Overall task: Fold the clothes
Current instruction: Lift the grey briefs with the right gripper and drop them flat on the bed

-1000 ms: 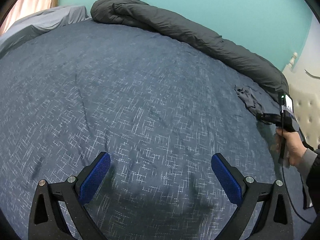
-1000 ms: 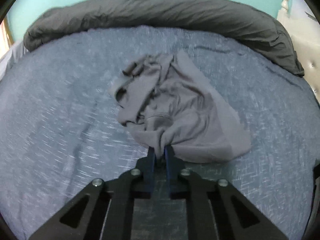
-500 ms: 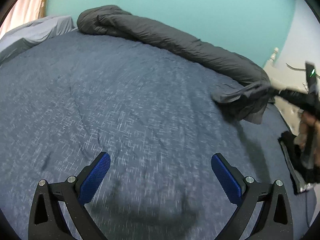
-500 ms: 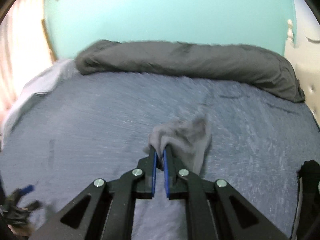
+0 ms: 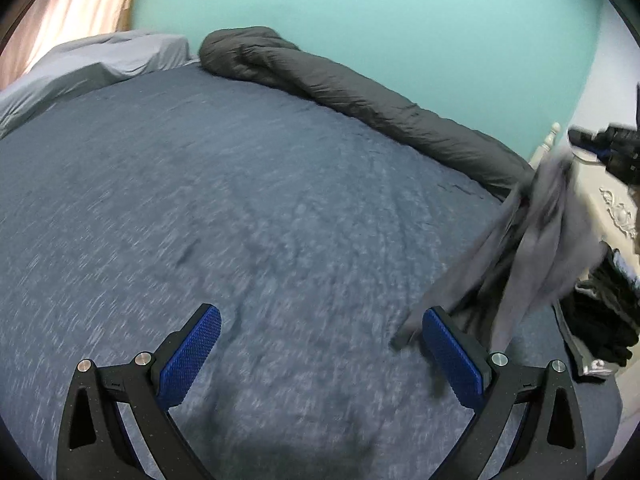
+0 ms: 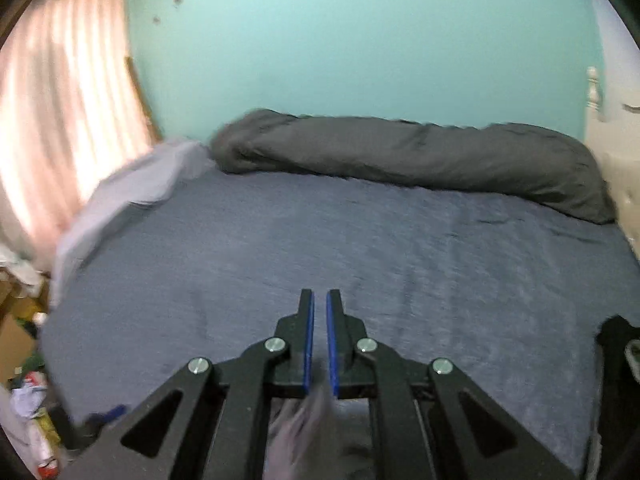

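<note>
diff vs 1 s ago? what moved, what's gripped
The crumpled grey cotton garment, earlier heaped on the blue bedsheet, now hangs in the air from the right gripper, which stayed shut on it while rising. The left gripper stayed open and empty. The rolled dark grey duvet did not move.

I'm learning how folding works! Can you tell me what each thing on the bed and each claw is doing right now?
Left claw: wide open, empty, above the bed.
Right claw: nearly shut, pinching the grey garment.
Grey garment: lifted, hanging crumpled, blurred.
Dark duvet: rolled up along the wall.
Blue bedsheet: spread flat, lightly wrinkled.
Black clothes: heaped at the bed's edge.
</note>
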Motion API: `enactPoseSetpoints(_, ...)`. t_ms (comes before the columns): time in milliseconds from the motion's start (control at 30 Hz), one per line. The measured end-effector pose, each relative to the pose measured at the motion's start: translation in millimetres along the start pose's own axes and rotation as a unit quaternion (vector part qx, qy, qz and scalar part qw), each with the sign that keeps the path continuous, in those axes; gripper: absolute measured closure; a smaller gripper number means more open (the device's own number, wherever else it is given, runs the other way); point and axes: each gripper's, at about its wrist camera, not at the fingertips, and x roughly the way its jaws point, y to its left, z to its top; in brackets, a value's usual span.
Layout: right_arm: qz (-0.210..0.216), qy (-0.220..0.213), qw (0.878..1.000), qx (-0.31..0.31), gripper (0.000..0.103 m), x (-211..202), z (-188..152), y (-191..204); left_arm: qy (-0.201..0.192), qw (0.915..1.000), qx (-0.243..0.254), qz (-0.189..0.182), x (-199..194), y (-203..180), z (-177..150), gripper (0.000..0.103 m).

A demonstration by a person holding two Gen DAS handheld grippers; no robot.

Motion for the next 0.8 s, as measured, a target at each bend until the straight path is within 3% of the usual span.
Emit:
enactPoseSetpoints(100, -0.048, 0.101, 0.994, 0.007, 0.097, 49, -25, -16, 0.003, 0.9999, 0.015, 0.006, 5, 7, -2, 0.0)
enactPoseSetpoints(233, -0.012, 0.095, 0.994, 0.056, 0.094, 51, -58, -27, 0.026, 0.9996, 0.011, 0.0, 21, 15, -3, 0.0)
enactPoseSetpoints(367, 0.011, 0.123, 0.986, 0.107, 0.062, 60, -117, -40, 0.043, 0.9988, 0.015, -0.018, 36, 9, -1, 0.0)
enactPoseSetpoints(600, 0.017, 0.199, 0.961, 0.19, 0.062, 82, -218, -45, 0.049, 0.9978, 0.031, -0.031, 42, -3, -5, 0.0)
enactPoseSetpoints(700, 0.03, 0.205, 0.952, 0.223, 0.057, 88, -241, -41, 0.052, 0.9974, 0.041, -0.029, 40, -3, -10, 0.0)
enactPoseSetpoints(800, 0.016, 0.212, 0.95, 0.227, 0.056, 96, -254, -38, 0.055, 0.9972, 0.041, -0.027, 40, 0, -12, 0.0)
